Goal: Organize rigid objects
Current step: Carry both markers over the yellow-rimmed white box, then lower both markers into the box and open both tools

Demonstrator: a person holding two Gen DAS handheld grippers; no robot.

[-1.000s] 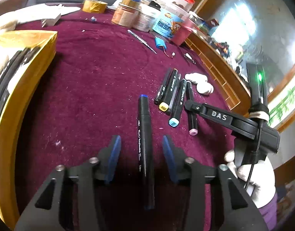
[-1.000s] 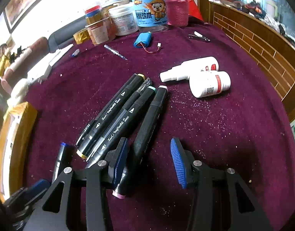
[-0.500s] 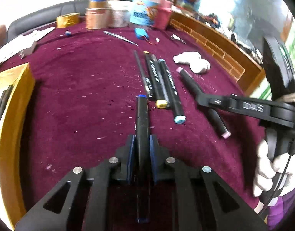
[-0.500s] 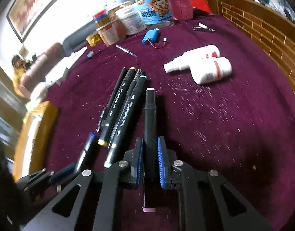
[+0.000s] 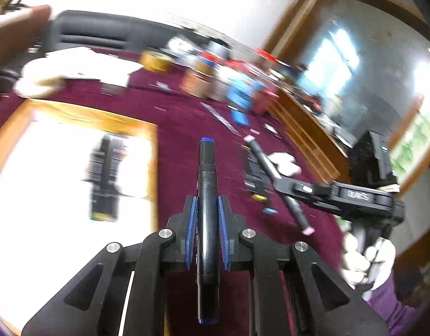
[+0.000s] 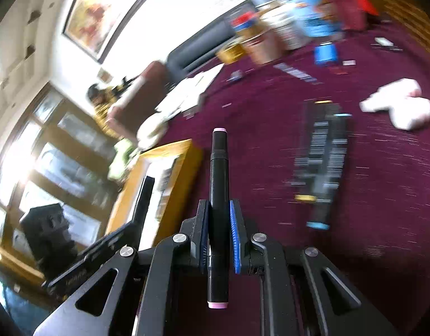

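Left wrist view: left gripper clamps black blue-capped marker, frame centre; gold-rimmed white-lined box at left contains blurred black markers. Right gripper clamps black pink-capped marker, centre; loose markers lie on maroon cloth right.

Framed painting on white wall, bright windows — dark sofa, wood-trimmed doorway

The left gripper is clamped on a black marker with blue end caps; left of that marker sits the gold-rimmed box holding blurred dark markers; right of it, the right gripper grips a pink-capped marker above the maroon tablecloth.
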